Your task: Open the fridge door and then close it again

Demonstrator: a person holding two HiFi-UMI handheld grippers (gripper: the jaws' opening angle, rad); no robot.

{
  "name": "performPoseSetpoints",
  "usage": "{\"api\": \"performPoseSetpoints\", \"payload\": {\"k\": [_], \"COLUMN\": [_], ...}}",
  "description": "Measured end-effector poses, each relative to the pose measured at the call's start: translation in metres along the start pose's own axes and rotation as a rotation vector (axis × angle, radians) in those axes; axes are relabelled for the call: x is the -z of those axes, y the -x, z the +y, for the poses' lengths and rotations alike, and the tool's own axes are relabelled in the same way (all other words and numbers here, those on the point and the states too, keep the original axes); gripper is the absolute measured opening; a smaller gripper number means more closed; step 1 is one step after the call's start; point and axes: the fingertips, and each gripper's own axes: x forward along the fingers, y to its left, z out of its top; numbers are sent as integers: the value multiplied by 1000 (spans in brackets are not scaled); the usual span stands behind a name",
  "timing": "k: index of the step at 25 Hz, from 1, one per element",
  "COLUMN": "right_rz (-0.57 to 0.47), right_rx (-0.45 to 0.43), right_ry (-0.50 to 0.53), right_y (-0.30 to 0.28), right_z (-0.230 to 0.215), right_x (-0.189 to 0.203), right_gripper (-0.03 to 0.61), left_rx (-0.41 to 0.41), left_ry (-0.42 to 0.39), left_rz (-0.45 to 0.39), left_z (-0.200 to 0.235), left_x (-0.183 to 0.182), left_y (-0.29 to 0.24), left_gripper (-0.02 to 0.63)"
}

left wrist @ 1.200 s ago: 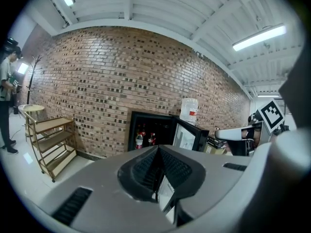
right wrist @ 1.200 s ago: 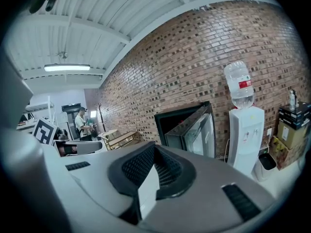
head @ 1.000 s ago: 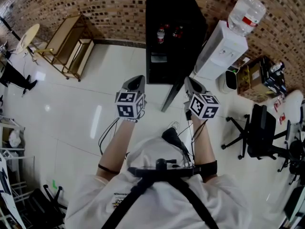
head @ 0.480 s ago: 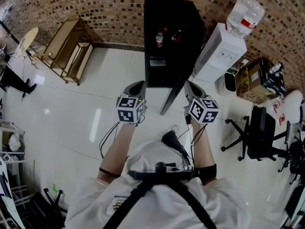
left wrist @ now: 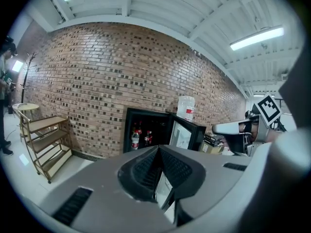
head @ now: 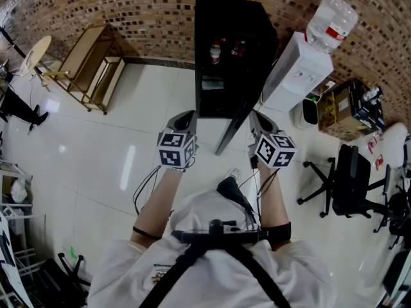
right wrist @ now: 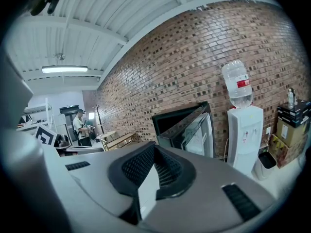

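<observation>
The black fridge (head: 234, 37) stands against the brick wall with its glass door (head: 236, 124) swung open toward me; bottles (head: 215, 49) show on the shelf inside. My left gripper (head: 187, 117) is shut and empty, held in the air left of the door's free edge. My right gripper (head: 257, 115) is shut and empty too, just right of that edge, not touching it. The left gripper view looks past the closed fingers (left wrist: 146, 171) at the fridge (left wrist: 146, 130) and its door (left wrist: 187, 136). In the right gripper view the door (right wrist: 200, 132) stands ahead of the gripper (right wrist: 154, 148).
A white water dispenser (head: 300, 69) stands right of the fridge, with a bin (head: 311, 108) and cardboard boxes (head: 347, 104) beyond it. An office chair (head: 350, 178) is at the right. A wooden shelf rack (head: 93, 59) stands at the left wall. A person (right wrist: 80, 127) stands far off.
Both grippers sit slightly lower in the head view than a second ago. The fridge door stands at the same angle.
</observation>
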Motion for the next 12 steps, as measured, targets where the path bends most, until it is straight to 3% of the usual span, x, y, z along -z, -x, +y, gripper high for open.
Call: {"api": "performPoseSetpoints", "payload": {"k": [12], "right_rz": [4], "right_rx": [2], "right_ry": [-1], "right_y": [-3], "right_z": [4], "right_x": [2], "right_gripper": [5], "left_rx": [0], "left_ry": [-1], "left_rz": [-5], "left_z": [6], "left_x": [-4], "left_y": [2], "left_gripper": [2]}}
